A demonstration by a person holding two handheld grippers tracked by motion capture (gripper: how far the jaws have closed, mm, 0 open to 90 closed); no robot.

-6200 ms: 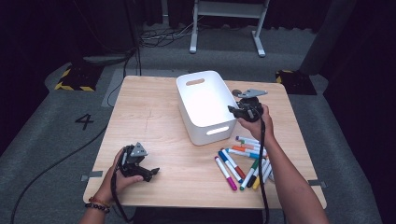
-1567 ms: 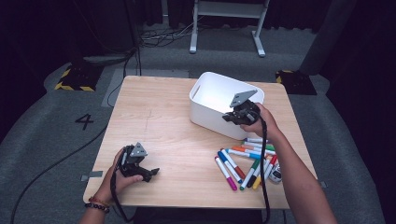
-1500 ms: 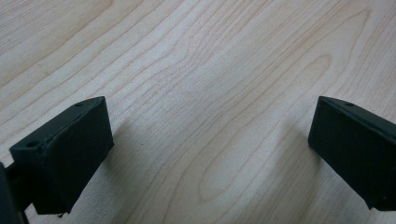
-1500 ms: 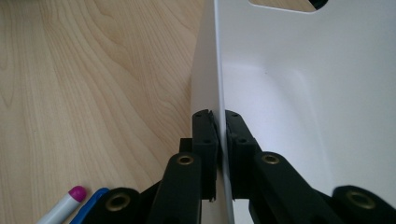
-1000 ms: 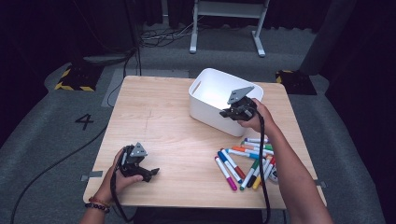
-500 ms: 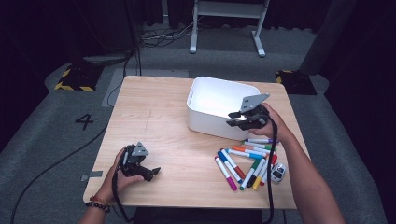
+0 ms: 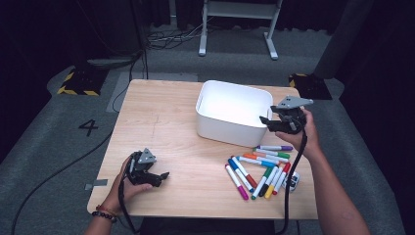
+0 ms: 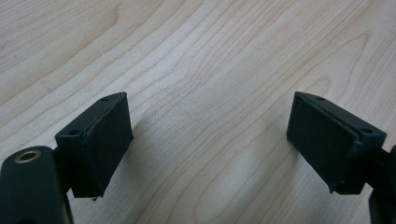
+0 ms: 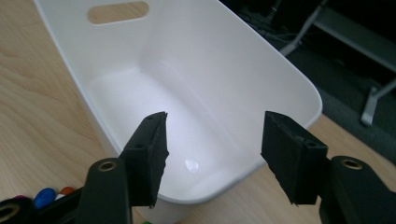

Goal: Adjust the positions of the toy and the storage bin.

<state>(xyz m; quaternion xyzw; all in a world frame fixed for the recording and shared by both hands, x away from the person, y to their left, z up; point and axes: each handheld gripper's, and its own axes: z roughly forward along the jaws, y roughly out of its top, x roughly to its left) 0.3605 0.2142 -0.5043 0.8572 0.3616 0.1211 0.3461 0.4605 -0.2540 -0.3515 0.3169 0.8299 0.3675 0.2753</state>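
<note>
Setting: dark studio, grey carpet floor with a painted numeral 4 [image 7: 89,127] at the left of the high view, a metal stand [image 7: 238,24] at the top; light wood tabletop [image 7: 161,117] at centre.

Item 1. White plastic bin [image 7: 234,119], rectangular with rounded corners and a slot handle [image 9: 117,11] in its end wall. Stands upright, right of centre in the high view, on the far half of the tabletop. Interior bare and white in the right gripper view.

Item 2. Right hand-held gripper [image 7: 274,123], at the bin's right end, right of centre in the high view. Jaws stand wide apart and hold nothing; in its own view [image 9: 212,154] they straddle the bin's near rim without visibly touching it.

Item 3. Felt-tip markers [image 7: 259,169], a loose fanned heap, lower right of the high view, just in front of the bin. Caps purple, orange, blue, green, yellow, red, magenta. A purple-capped marker [image 7: 274,147] lies nearest the bin wall.

Item 4. Small white object [image 7: 292,181] at the right edge of the heap; too small to identify.

Item 5. Left hand-held gripper [image 7: 159,177], lower left of the high view, resting low on the tabletop well apart from bin and markers. Jaws wide, nothing between them [image 8: 208,140].

Step in hand, as judged: placing of the bin looks complete, with the right gripper let go of its rim. Next move likely calls for dropping toward the marker heap, aligning across a single barrel, probably the outlying purple one, and closing on it for transfer into the bin.
</note>
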